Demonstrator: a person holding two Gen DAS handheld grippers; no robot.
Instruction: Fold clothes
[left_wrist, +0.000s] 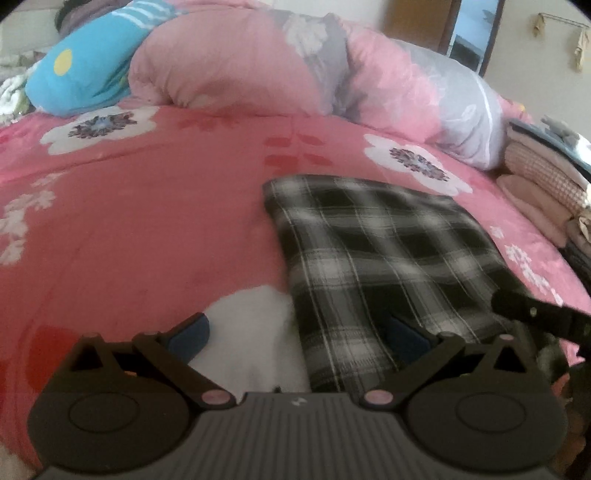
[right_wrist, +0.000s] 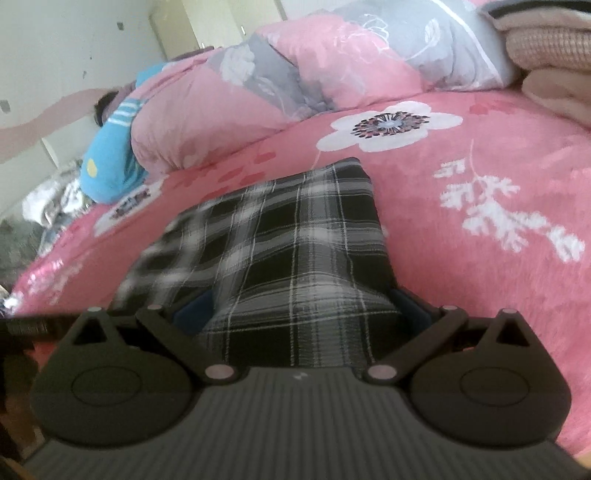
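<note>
While both tools hang low over the near edge of the bed, neither has anything pinched. The left gripper (left_wrist: 297, 338) has its blue-padded fingers (left_wrist: 190, 334) spread wide, one pad over a white flower of the bedcover and the other over the near left corner of the cloth. The right gripper (right_wrist: 301, 304) is likewise wide apart, straddling the near edge of that same cloth, whose hem runs between its pads without being clamped — whether the pads touch the fabric I cannot tell.

Just beyond them lies the black-and-white plaid garment (left_wrist: 384, 251), already folded into a flat, roughly rectangular packet on the pink flower-printed bedspread (left_wrist: 147, 221). It sits toward the right side of the bed as the left camera sees it. Its edges look fairly square, though the frames are blurred.

My reading is that the folding of this piece is near its end: either one more halving or a lift toward the stack of folded clothes in beige and checked fabric (left_wrist: 543, 192) at the right edge of the bed. Either way, the next move calls for both tools to close on the near corners together, taking all layers at once so the packet does not slide open.

Farther back a bunched pink-and-grey quilt (left_wrist: 258, 62) and a blue pillow with a yellow dot (left_wrist: 85, 74) lie well clear.
</note>
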